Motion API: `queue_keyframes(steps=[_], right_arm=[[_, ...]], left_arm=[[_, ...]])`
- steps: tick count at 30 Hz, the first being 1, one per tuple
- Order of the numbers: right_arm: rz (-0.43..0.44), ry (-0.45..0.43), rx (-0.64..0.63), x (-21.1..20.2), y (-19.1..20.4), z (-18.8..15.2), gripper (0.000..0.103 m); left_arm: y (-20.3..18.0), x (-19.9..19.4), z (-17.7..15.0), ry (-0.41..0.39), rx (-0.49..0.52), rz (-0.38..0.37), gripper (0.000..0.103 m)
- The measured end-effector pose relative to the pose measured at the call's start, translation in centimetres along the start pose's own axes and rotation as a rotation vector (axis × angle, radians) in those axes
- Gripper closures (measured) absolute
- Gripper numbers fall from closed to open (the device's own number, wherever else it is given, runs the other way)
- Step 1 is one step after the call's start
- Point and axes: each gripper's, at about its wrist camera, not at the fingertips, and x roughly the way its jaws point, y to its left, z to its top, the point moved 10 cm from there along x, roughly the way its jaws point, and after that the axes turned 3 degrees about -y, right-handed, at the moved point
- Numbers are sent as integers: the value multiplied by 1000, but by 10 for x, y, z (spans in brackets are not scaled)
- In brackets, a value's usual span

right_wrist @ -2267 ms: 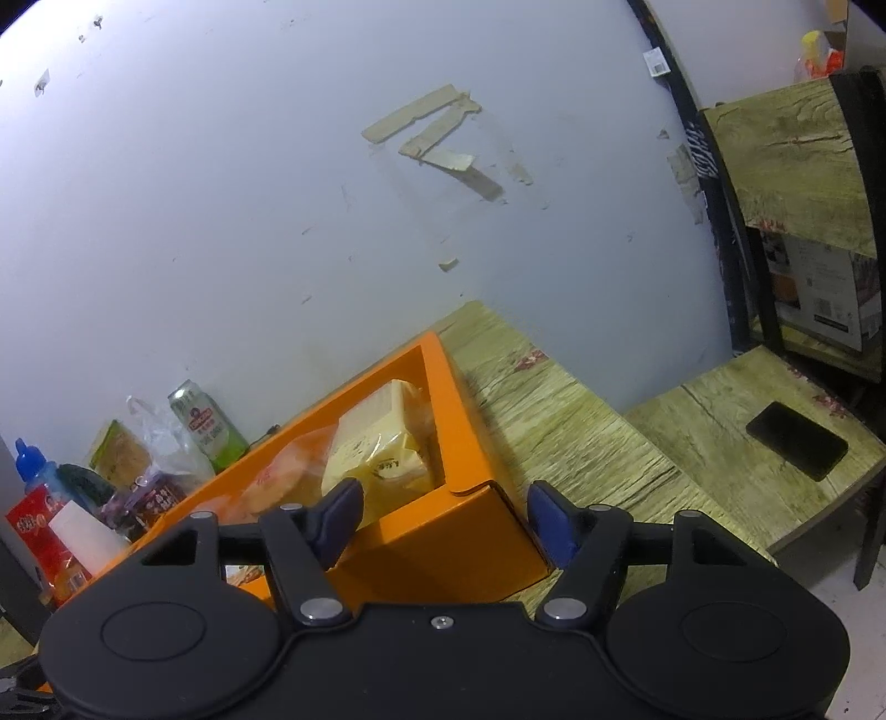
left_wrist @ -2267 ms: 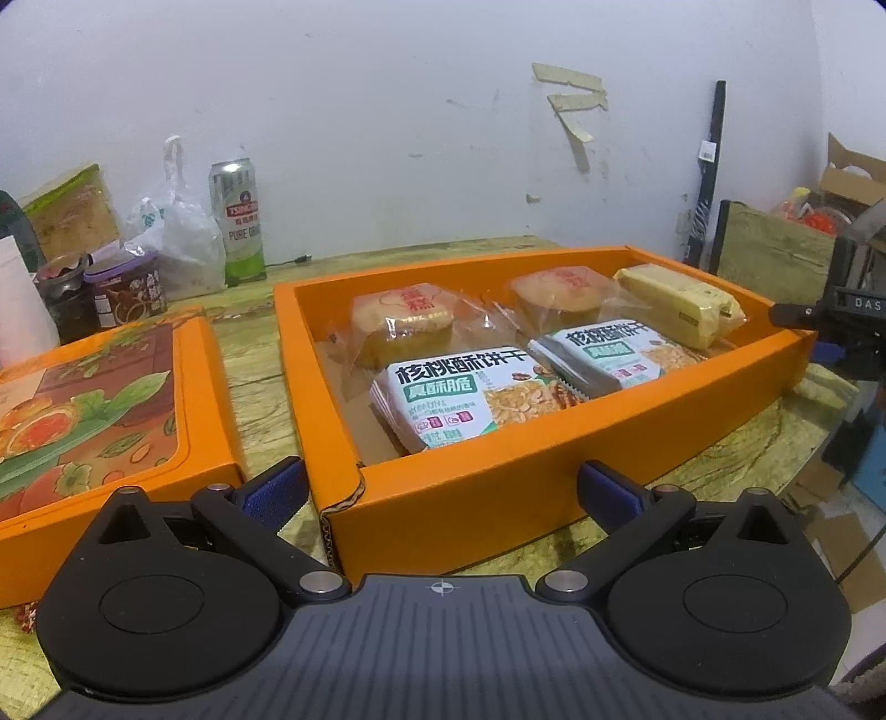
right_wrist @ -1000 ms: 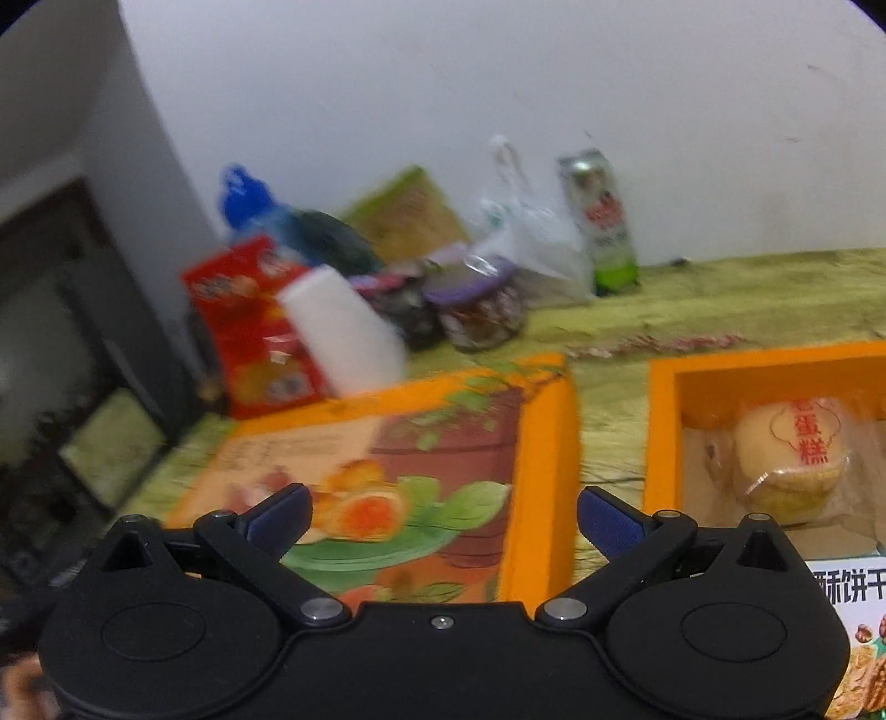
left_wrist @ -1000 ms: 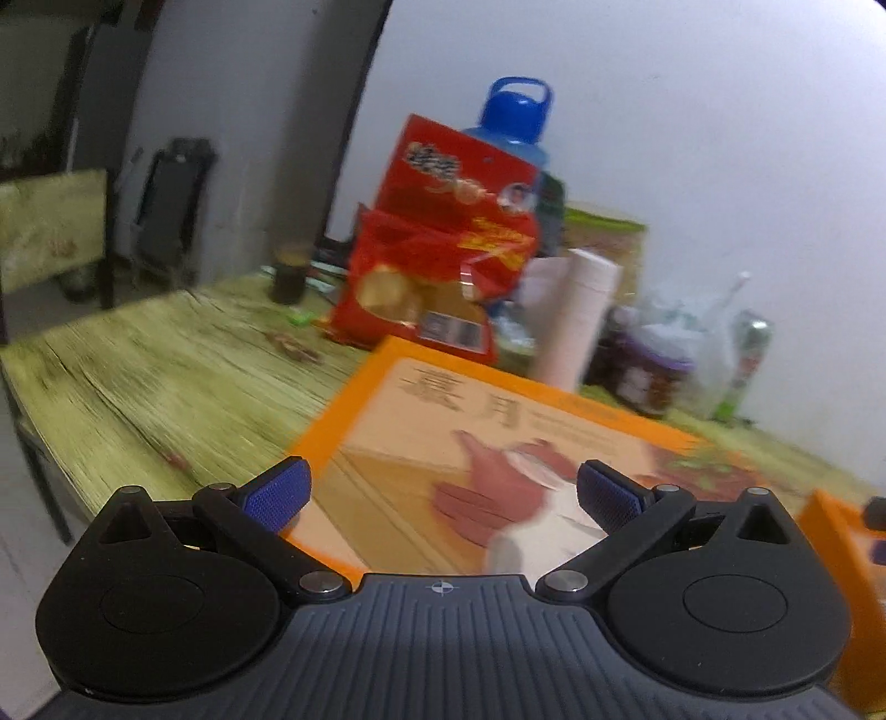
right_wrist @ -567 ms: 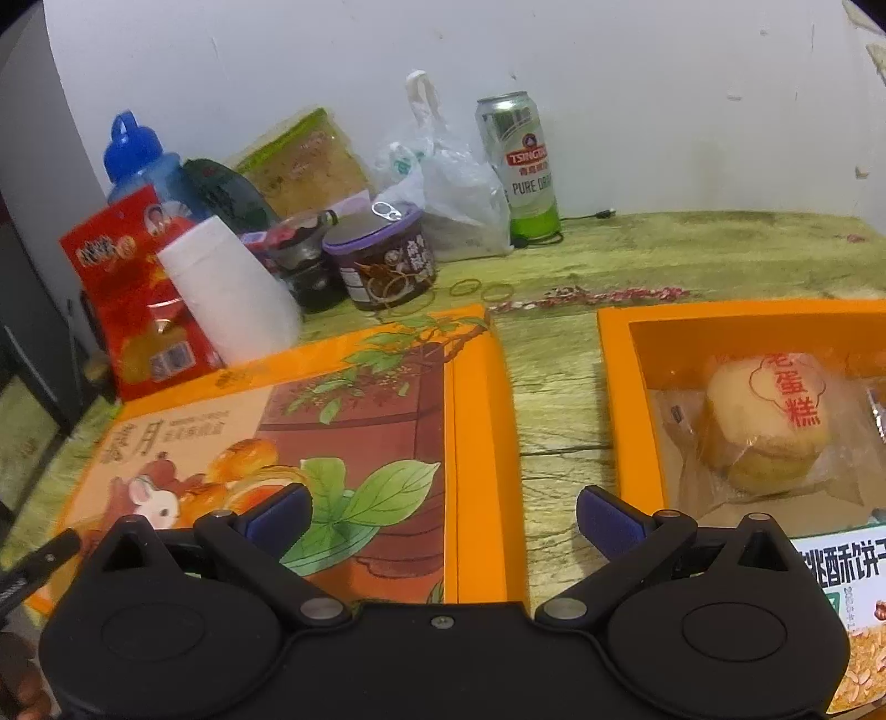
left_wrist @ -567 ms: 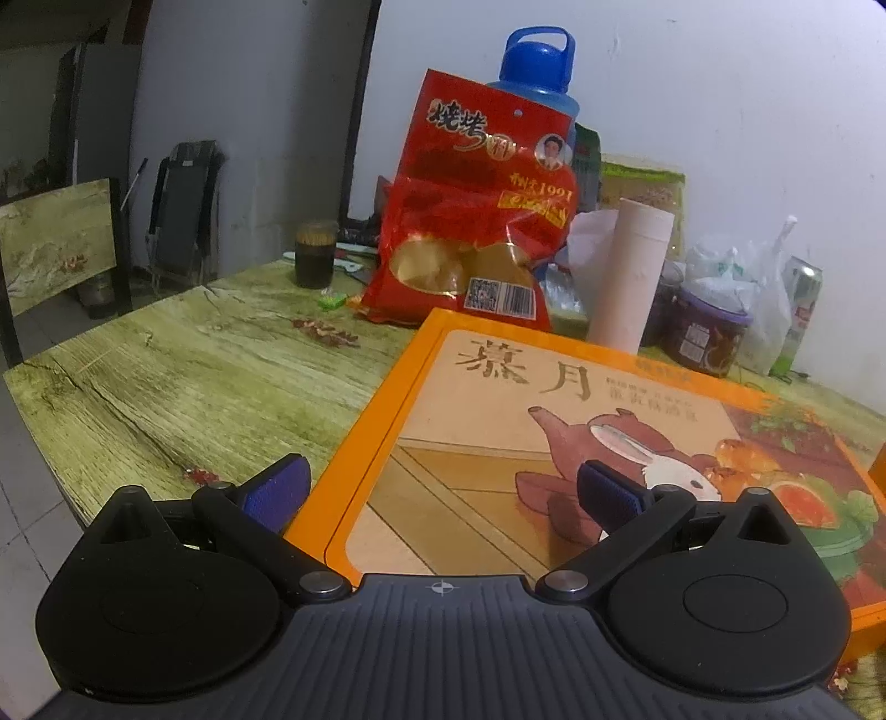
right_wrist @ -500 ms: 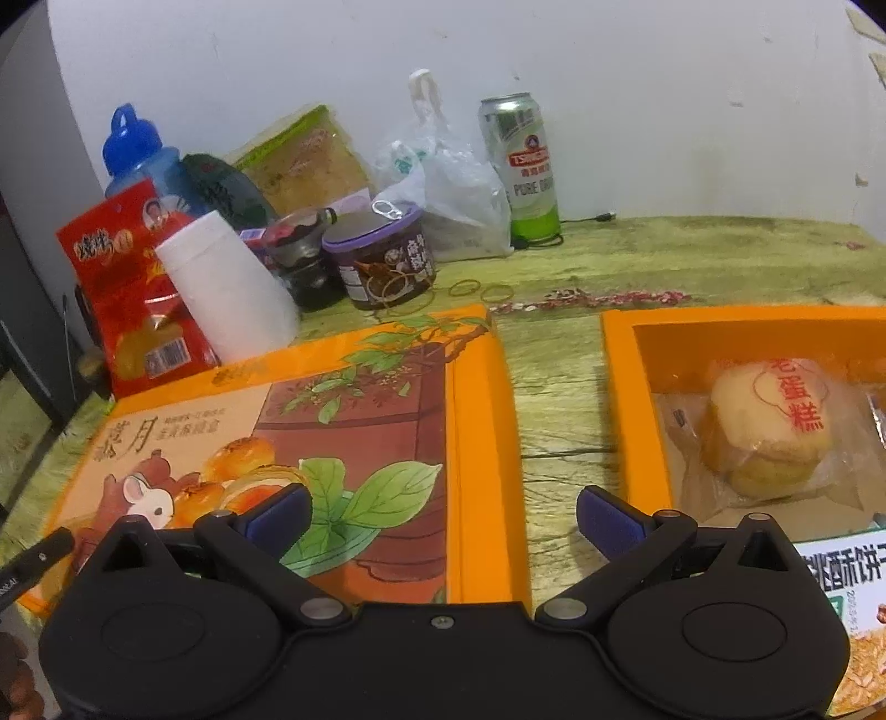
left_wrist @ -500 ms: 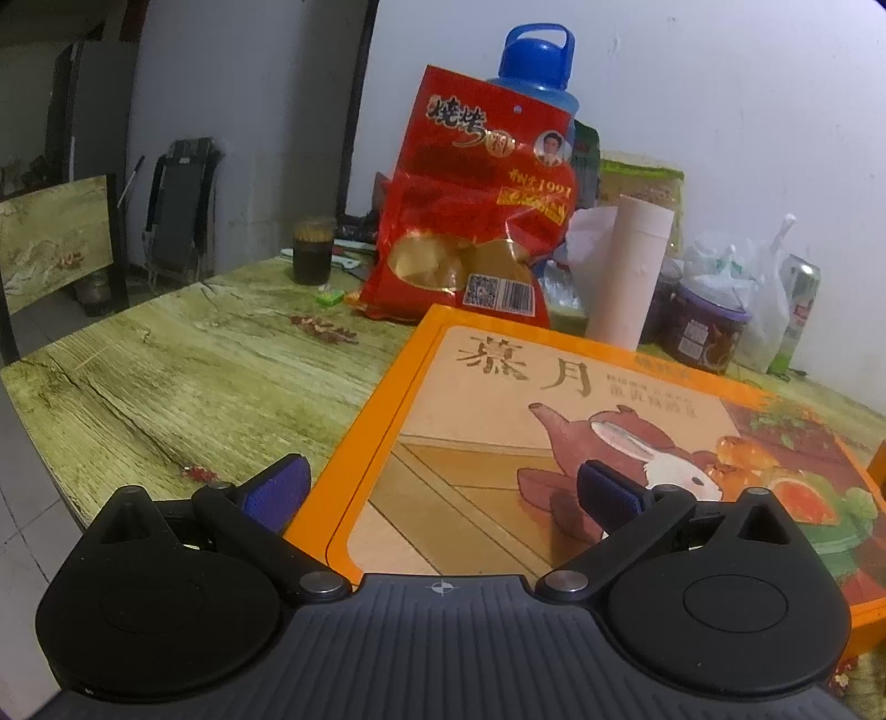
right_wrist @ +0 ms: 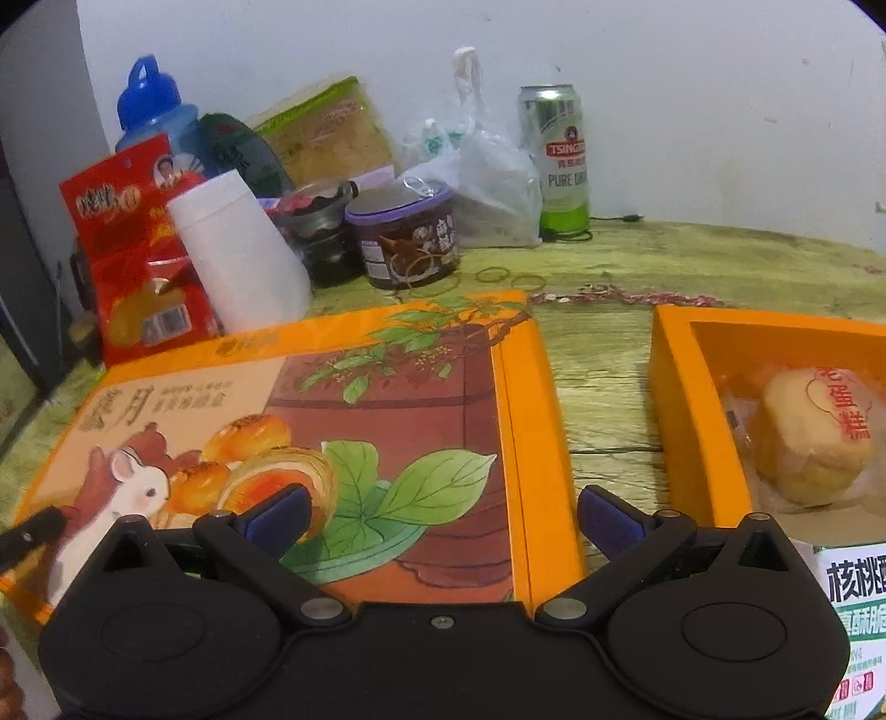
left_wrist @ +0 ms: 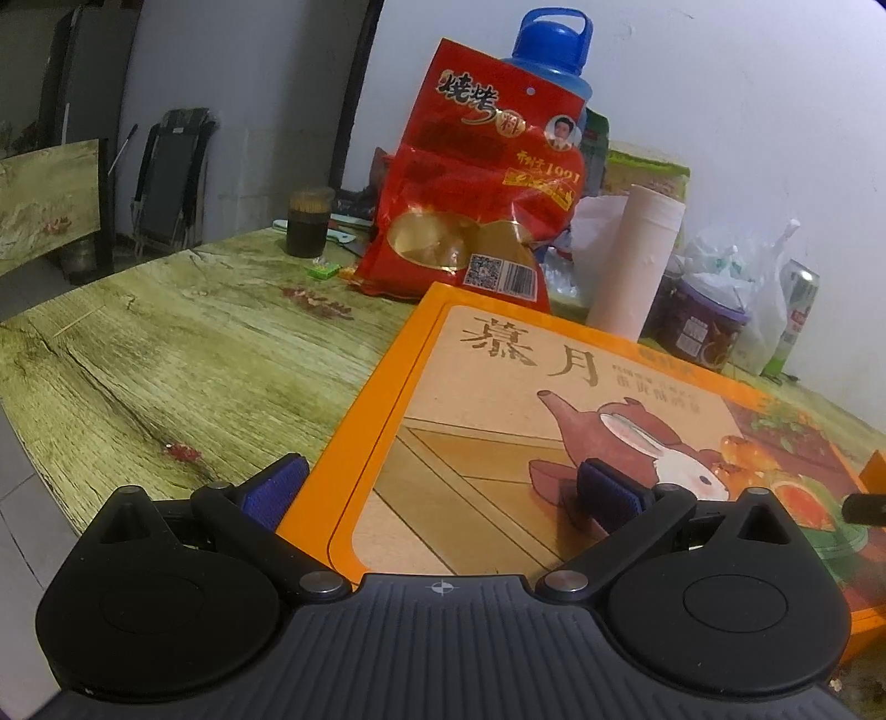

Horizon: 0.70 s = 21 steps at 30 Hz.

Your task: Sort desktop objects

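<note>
An orange box lid [left_wrist: 554, 399] printed with a rabbit and pastries lies flat on the wooden table. My left gripper [left_wrist: 440, 490] is open and straddles the lid's near left corner: one fingertip is over the table, the other over the lid. My right gripper [right_wrist: 443, 518] is open at the other end of the lid [right_wrist: 332, 399], its fingers either side of the right edge. To the right stands the open orange box [right_wrist: 673, 387], which holds a wrapped cake [right_wrist: 814, 437] and a biscuit pack [right_wrist: 853, 609].
Behind the lid stand a red snack bag [left_wrist: 487, 188], a blue-capped bottle [left_wrist: 554, 50], a white roll [left_wrist: 631, 260], a purple-lidded jar [right_wrist: 407, 232], a plastic bag [right_wrist: 493, 183] and a beer can [right_wrist: 562, 155]. The table edge [left_wrist: 33, 421] runs close on the left.
Both grippers swung left from the open box to the lid. In the last half second they edged slightly closer to it, still open.
</note>
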Motion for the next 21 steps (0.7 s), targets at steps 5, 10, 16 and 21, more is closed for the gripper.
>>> queue_keyframes(steps=[5, 10, 16, 21], right_arm=[[-16, 2, -25, -1, 3, -3, 0], [-12, 8, -42, -7, 7, -9, 0], [28, 13, -39, -19, 8, -16, 0], [40, 8, -50, -31, 9, -25, 0]], left_arm=[[1, 0, 0, 7, 1, 3, 0], [6, -4, 0, 19, -8, 8, 0], [10, -16, -5, 26, -15, 22, 0], [12, -29, -12, 24, -17, 30, 0]])
